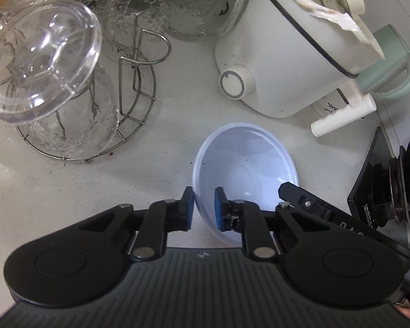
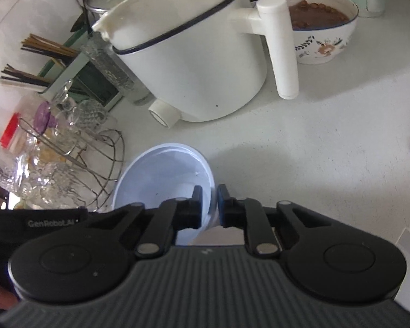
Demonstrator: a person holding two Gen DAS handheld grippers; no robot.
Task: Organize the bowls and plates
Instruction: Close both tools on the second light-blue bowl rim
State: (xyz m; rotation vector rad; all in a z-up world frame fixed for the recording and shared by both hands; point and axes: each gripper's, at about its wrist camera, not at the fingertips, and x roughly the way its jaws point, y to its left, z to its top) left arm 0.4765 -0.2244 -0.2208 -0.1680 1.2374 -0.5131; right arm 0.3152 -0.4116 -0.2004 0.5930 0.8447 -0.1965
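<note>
A pale blue bowl (image 1: 246, 169) stands on the white counter, seen again in the right wrist view (image 2: 164, 175). My left gripper (image 1: 205, 207) is shut on the bowl's left rim, one blue pad outside the wall and one inside. My right gripper (image 2: 210, 205) is shut on the opposite rim, its fingers pinching the wall on both sides. In the left wrist view the right gripper's black finger (image 1: 295, 194) reaches in over the bowl's right edge. The bowl's inside holds nothing.
A white electric pot (image 1: 281, 63) with a long handle (image 2: 283, 54) stands just behind the bowl. A wire rack with glassware (image 1: 68, 104) is at the left. A patterned bowl of brown food (image 2: 322, 30) sits at the back right. A black stove edge (image 1: 374, 186) lies right.
</note>
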